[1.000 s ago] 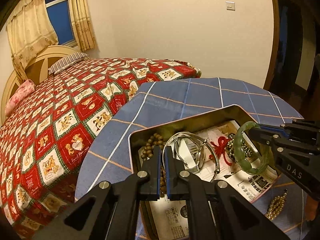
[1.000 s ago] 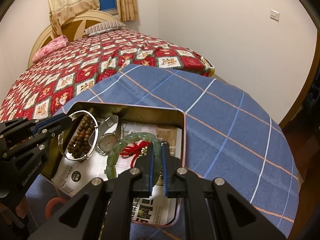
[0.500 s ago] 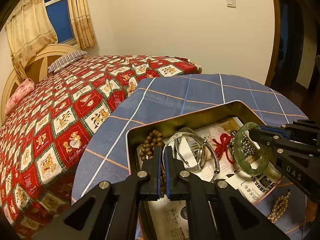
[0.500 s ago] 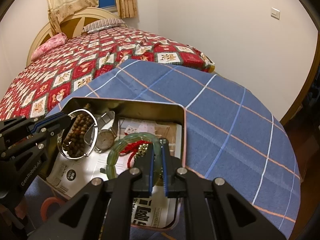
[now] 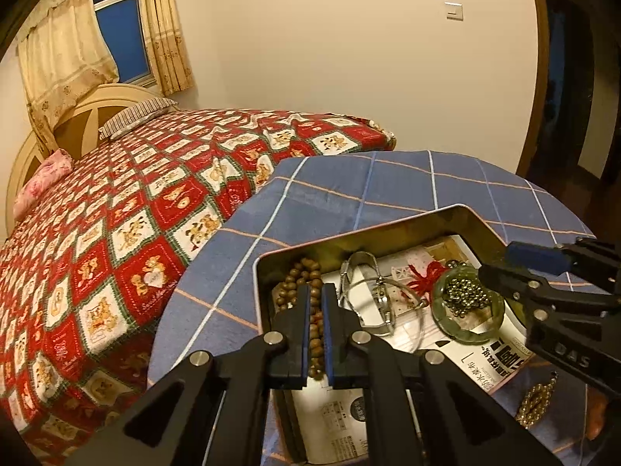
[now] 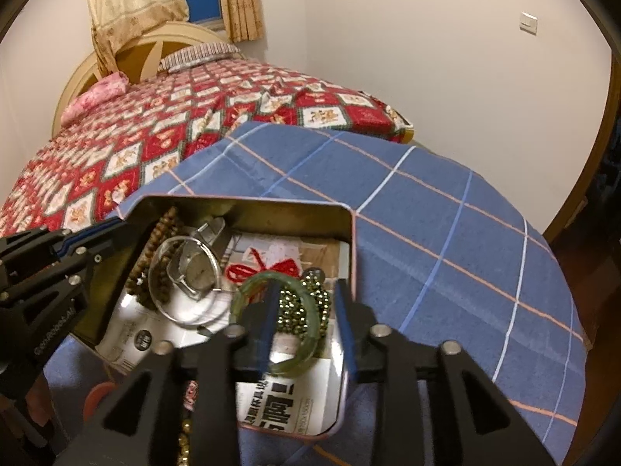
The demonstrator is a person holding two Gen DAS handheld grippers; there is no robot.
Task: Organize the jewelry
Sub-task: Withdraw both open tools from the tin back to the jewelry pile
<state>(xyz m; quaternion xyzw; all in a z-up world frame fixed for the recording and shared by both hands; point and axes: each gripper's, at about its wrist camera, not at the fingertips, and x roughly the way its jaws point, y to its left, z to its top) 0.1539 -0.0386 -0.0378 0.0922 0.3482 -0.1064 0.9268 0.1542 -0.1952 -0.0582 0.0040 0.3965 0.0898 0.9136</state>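
Observation:
A metal tin (image 5: 365, 235) (image 6: 248, 204) lined with newspaper sits on the blue checked tablecloth. In it lie brown wooden beads (image 5: 299, 275) (image 6: 155, 248), a silver bangle (image 5: 388, 303) (image 6: 182, 310), a wristwatch (image 6: 196, 268), a red knotted cord (image 5: 425, 277) (image 6: 268, 268) and a green jade bangle (image 5: 469, 334) (image 6: 279, 365) around metal beads (image 5: 464, 297) (image 6: 306, 306). My right gripper (image 6: 306, 330) (image 5: 500, 262) is open over the jade bangle, which lies flat. My left gripper (image 5: 315, 326) (image 6: 104, 233) is shut and empty over the wooden beads.
A gold bead strand (image 5: 537, 404) lies on the cloth right of the tin. A reddish ring (image 6: 95, 398) lies near the tin's front left corner. A bed with a red patterned quilt (image 5: 116, 233) stands beyond the round table's far edge.
My right gripper has opened and let go of the jade bangle, which now lies flat in the tin around the metal beads. My left gripper stays shut over the wooden beads.

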